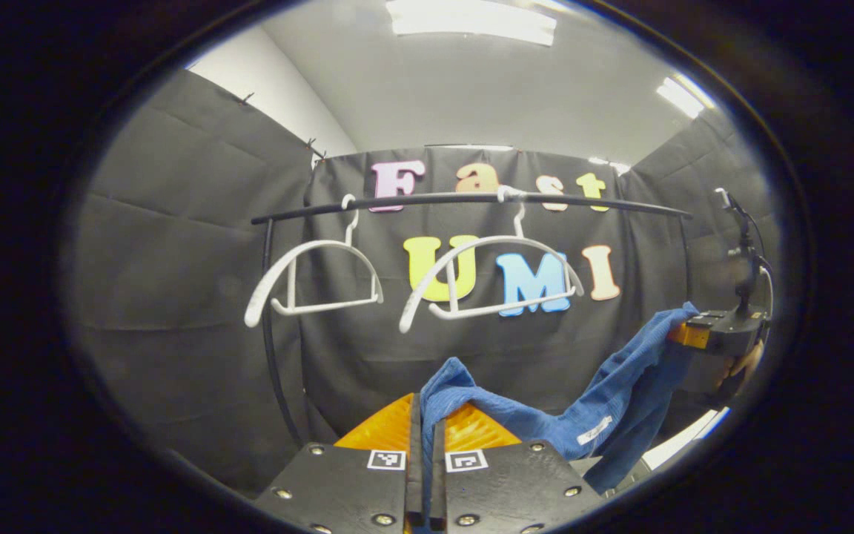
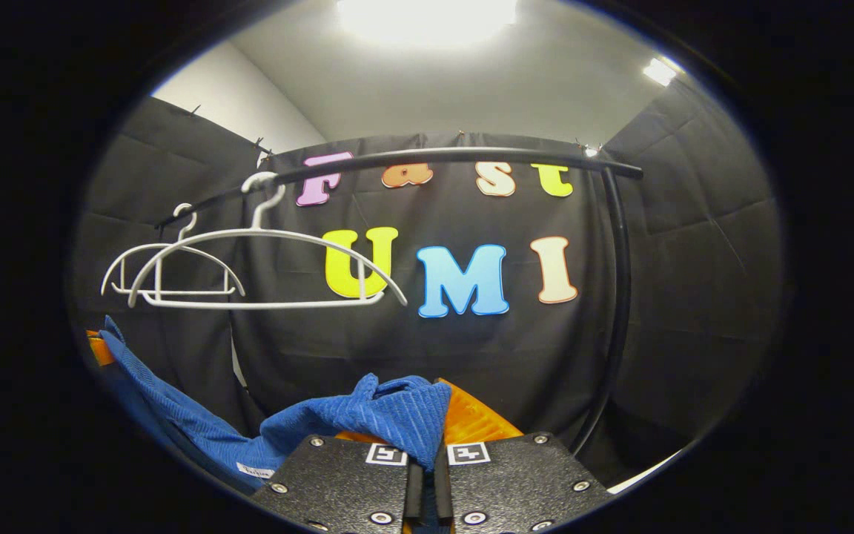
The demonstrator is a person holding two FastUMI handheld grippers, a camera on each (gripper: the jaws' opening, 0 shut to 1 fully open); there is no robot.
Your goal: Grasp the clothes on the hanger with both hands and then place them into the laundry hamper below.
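A blue ribbed garment (image 1: 597, 404) hangs stretched between the two grippers, below and in front of the rail. My left gripper (image 1: 427, 430) is shut on one end of the garment, which bunches up over its fingers. Far right in the left gripper view, the right gripper (image 1: 694, 334) holds the other end, with a hand behind it. In the right gripper view my right gripper (image 2: 427, 445) is shut on the blue garment (image 2: 390, 419), which sags away to the lower left. Two bare white hangers (image 1: 490, 278) (image 1: 316, 282) hang on the black rail (image 1: 471, 200).
The rail's black uprights (image 2: 620, 297) (image 1: 271, 326) stand at each end of the rack. A phone on a stand (image 1: 746, 237) stands at the far right in the left gripper view. A pale strip of floor or table (image 1: 686, 441) shows low right.
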